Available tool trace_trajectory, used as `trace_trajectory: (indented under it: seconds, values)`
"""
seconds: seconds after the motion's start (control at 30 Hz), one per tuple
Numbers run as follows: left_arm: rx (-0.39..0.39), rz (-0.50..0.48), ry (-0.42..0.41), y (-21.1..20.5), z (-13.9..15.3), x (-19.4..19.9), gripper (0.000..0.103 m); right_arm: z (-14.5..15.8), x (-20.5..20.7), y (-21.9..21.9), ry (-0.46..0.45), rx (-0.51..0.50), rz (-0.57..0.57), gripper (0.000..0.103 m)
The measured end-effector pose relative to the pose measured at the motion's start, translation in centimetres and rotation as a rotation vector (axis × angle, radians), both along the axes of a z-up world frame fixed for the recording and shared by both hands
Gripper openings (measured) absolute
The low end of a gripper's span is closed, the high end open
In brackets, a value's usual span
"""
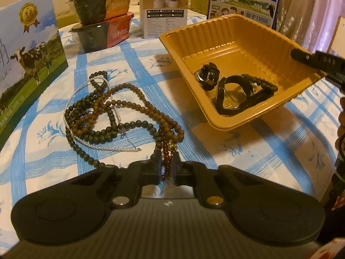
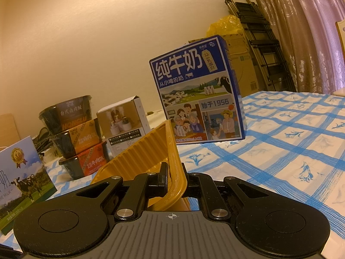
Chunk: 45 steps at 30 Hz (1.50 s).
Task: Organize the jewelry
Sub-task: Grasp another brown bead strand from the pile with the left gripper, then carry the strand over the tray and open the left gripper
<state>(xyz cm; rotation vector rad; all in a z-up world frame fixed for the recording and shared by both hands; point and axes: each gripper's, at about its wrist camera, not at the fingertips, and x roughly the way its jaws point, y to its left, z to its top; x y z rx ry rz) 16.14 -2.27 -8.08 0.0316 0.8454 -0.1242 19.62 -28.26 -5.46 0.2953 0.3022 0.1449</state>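
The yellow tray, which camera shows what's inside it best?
The left wrist view: it looks down into the yellow tray, showing a black watch and a dark bead bracelet on its floor. The right wrist view shows only the tray's ribbed outer wall and rim, pinched in the right gripper.

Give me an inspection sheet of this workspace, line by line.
Surface: blue-checked tablecloth.
Job's things: yellow tray tilted, holding dark bracelets; tangled bead necklaces and pearl strand on the cloth.
Clutter: milk carton, stacked meal bowls, small white box, cow-print box.
Grippers: left gripper shut on reddish bead strand; right gripper shut on tray rim.
Cables: nothing seen.
Surroundings: curtain, folded ladder, cardboard boxes.
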Motion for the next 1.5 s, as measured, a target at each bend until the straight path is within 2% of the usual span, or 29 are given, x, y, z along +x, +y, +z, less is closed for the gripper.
trace_trajectory:
  seconds: [0.23, 0.47, 0.67, 1.1, 1.5]
  values:
    - [0.042, -0.017, -0.006, -0.3, 0.0, -0.2, 0.004, 0.0, 0.0, 0.0, 0.000, 0.000, 0.000, 0.009]
    - [0.028, 0.002, -0.023, 0.8, 1.5, -1.1, 0.003, 0.0, 0.0, 0.0, 0.000, 0.000, 0.000, 0.009]
    - [-0.019, 0.030, -0.051, 2.2, 3.6, -2.1, 0.003, 0.0, 0.0, 0.0, 0.000, 0.000, 0.000, 0.009]
    - [-0.051, 0.041, -0.132, 3.0, 7.2, -2.6, 0.003, 0.0, 0.0, 0.0, 0.000, 0.000, 0.000, 0.009]
    - [-0.098, -0.022, -0.227, 1.4, 10.6, -1.2, 0.003, 0.0, 0.0, 0.1, 0.001, 0.001, 0.000, 0.009]
